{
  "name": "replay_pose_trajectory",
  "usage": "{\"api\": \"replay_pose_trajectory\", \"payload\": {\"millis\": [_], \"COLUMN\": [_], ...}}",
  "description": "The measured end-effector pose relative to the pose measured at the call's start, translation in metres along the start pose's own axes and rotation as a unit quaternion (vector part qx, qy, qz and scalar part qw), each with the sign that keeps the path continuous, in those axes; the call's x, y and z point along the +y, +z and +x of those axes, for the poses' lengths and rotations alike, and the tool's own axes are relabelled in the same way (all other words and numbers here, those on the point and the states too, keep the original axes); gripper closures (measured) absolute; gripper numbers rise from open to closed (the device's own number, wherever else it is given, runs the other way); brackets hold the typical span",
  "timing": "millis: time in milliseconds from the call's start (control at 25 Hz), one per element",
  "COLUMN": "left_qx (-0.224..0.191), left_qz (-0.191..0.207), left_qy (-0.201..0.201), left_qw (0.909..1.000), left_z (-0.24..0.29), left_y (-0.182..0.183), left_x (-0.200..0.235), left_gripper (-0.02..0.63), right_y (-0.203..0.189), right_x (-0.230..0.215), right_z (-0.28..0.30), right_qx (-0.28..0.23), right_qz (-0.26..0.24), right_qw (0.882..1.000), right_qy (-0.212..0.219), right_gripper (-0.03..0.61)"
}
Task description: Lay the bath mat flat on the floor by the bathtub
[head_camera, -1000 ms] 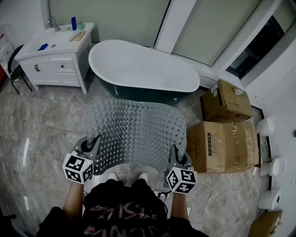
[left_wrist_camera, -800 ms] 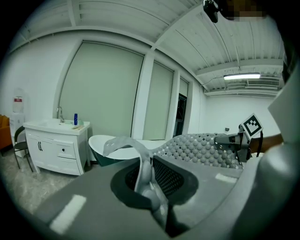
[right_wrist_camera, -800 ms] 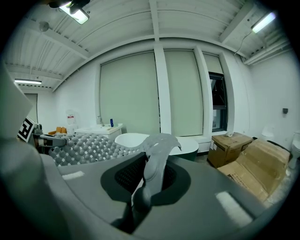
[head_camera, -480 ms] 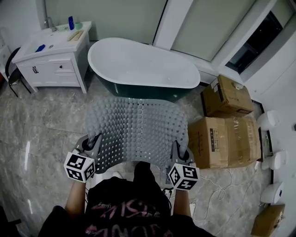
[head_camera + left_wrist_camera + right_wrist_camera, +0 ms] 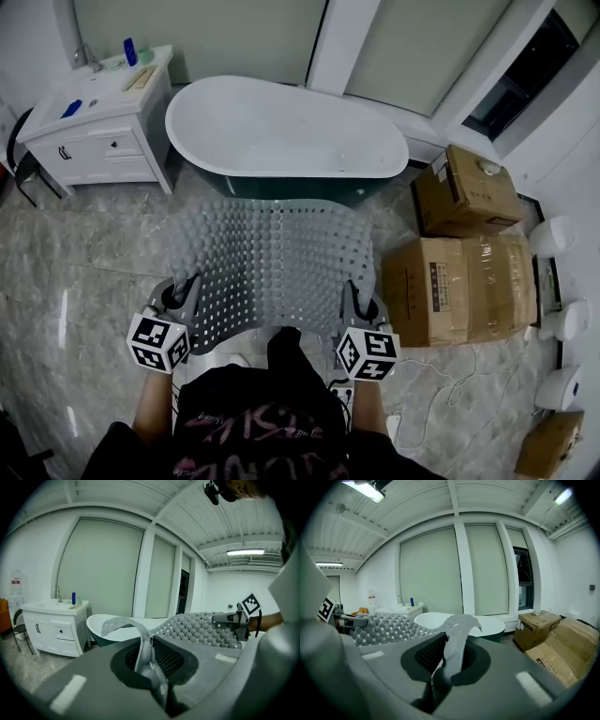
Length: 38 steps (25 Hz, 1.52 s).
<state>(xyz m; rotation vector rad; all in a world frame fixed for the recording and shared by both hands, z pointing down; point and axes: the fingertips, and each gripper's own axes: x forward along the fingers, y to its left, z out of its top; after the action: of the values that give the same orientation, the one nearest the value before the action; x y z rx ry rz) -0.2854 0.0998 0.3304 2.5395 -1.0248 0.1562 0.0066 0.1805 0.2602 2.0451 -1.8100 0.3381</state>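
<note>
A grey bath mat (image 5: 267, 258) studded with round bumps hangs spread out in the air between my two grippers, in front of the white bathtub (image 5: 286, 131). My left gripper (image 5: 190, 289) is shut on the mat's near left corner, which curls up between the jaws in the left gripper view as a grey mat edge (image 5: 143, 646). My right gripper (image 5: 353, 298) is shut on the near right corner, and the pinched mat edge (image 5: 454, 641) stands up between its jaws. The mat's far edge droops toward the tub's dark base.
A white vanity cabinet (image 5: 94, 122) stands left of the tub. Cardboard boxes (image 5: 459, 253) are stacked to the right, with white rolls (image 5: 553, 319) and a cable (image 5: 441, 384) on the marble floor beyond. The person's legs (image 5: 281, 356) are just behind the mat.
Both grippers and the mat have moved forward toward the tub and slightly down. The person has stepped forward, one leg now under the mat's near edge.
</note>
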Motion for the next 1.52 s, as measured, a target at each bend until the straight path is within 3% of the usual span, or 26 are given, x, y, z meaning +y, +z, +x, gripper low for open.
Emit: {"api": "replay_pose_trajectory", "payload": {"millis": [520,960,1200,1520], "left_qx": [0.046,0.085,0.102,0.108], "left_qz": [-0.003,0.021,0.028,0.037], "left_qy": [0.011,0.039,0.046,0.048], "left_qw": [0.9989,0.9954,0.9933,0.9922], "left_z": [0.075,0.131,0.15,0.16], "left_y": [0.001,0.004,0.009,0.013], "left_x": [-0.005,-0.022,-0.036,-0.035], "left_gripper": [0.591,0.591,0.591,0.591], "right_y": [-0.001,0.001,0.005,0.005], "right_x": [-0.052,-0.099,-0.116,-0.121], "right_z": [0.068,0.123,0.143,0.148], "right_qx": [0.039,0.069,0.08,0.087], "right_qz": [0.02,0.015,0.003,0.008], "right_qw": [0.999,0.995,0.992,0.991], "right_qy": [0.021,0.07,0.099,0.103], "right_gripper": [0.526,0.526,0.525,0.525]}}
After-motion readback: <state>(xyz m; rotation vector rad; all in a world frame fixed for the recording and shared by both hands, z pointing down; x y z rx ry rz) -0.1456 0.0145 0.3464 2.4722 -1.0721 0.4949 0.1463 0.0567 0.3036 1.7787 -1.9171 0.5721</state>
